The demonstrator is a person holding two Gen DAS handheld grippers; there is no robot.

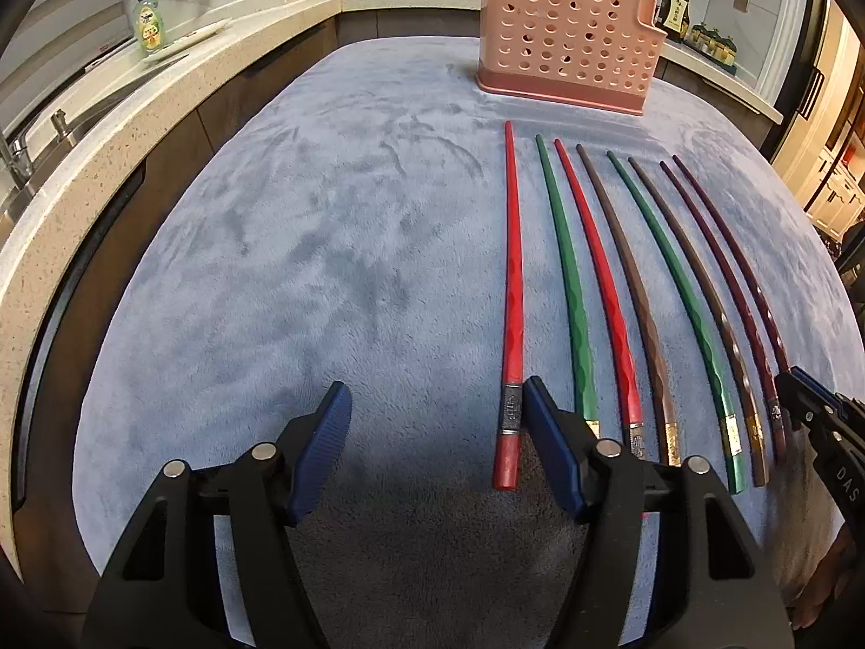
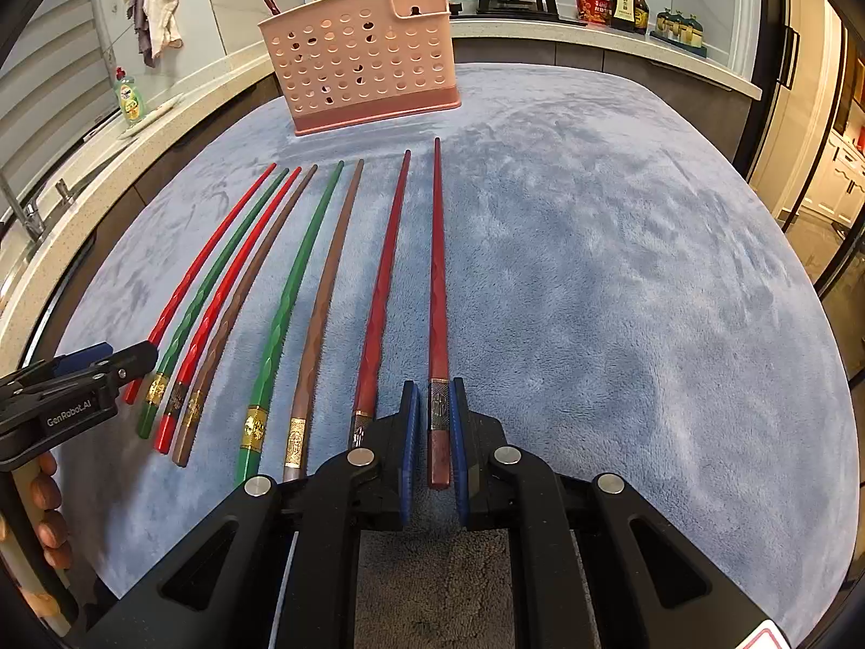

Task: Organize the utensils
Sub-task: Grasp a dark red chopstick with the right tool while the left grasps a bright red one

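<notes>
Straddling the thick end of the far-left red chopstick [image 1: 511, 324] with the left hand-held gripper [image 1: 432, 422], jaws wide and not yet pinching; best centred on the metal band before closing. Rightward along the bench [image 2: 621, 281], six more chopsticks in a row, untouched. At the far right, right hand-held gripper [image 2: 435, 422] clamped narrow on the dark red chopstick [image 2: 438, 270] at its band. Lift straight, keep level, then tip into the pink holder [image 2: 362, 65] beyond

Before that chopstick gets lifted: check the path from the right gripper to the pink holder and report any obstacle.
Nothing visible blocks it. The right gripper is shut on the dark red chopstick; bare blue cloth runs ahead to the pink holder. The other chopsticks lie off to one side.
</notes>
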